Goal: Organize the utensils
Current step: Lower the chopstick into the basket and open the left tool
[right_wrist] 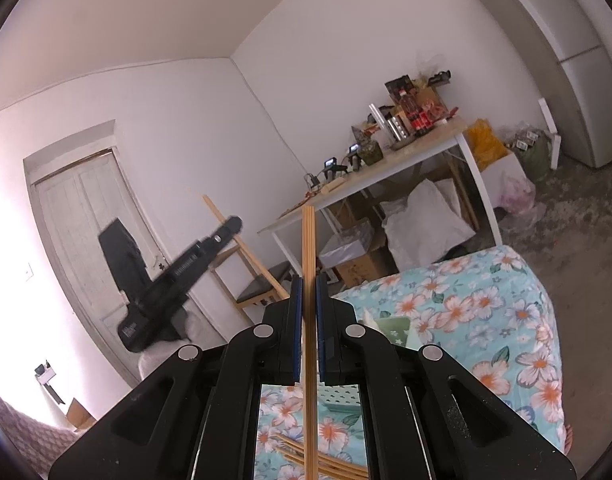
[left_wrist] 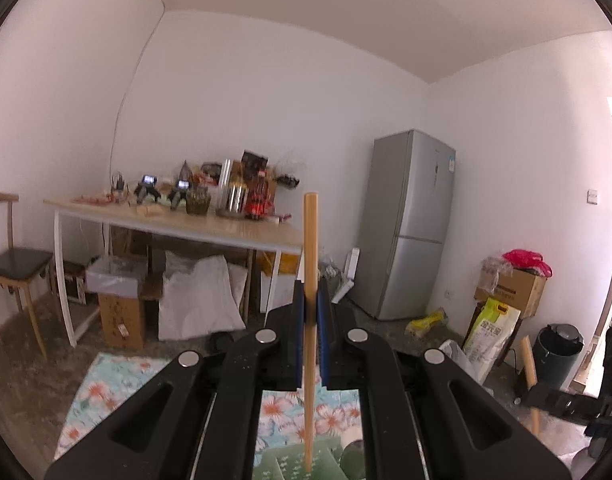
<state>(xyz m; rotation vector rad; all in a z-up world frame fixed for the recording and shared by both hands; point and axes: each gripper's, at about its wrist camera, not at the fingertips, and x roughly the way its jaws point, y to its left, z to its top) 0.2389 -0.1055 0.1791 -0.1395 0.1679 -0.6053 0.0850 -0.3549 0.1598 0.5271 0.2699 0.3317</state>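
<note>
In the left wrist view my left gripper [left_wrist: 311, 286] is shut on a wooden chopstick [left_wrist: 310, 232] that stands upright between its blue pads, lower end over a green utensil organizer [left_wrist: 290, 466] on the floral tablecloth [left_wrist: 106, 384]. My right gripper [left_wrist: 542, 395] shows at the lower right, holding another chopstick [left_wrist: 528, 364]. In the right wrist view that right gripper [right_wrist: 309, 282] is shut on its upright chopstick [right_wrist: 308, 240]. The left gripper [right_wrist: 232, 226] hangs at the left with its chopstick [right_wrist: 216, 210] across its tip. Several loose chopsticks [right_wrist: 330, 462] lie on the cloth below.
Beyond stands a light wooden table [left_wrist: 242, 236] crowded with bottles and small devices, boxes and white bags beneath. There is a wooden chair [left_wrist: 18, 264] at the left, a grey fridge [left_wrist: 410, 228] at the right with cartons [left_wrist: 514, 284] beside it, and a white door [right_wrist: 78, 216].
</note>
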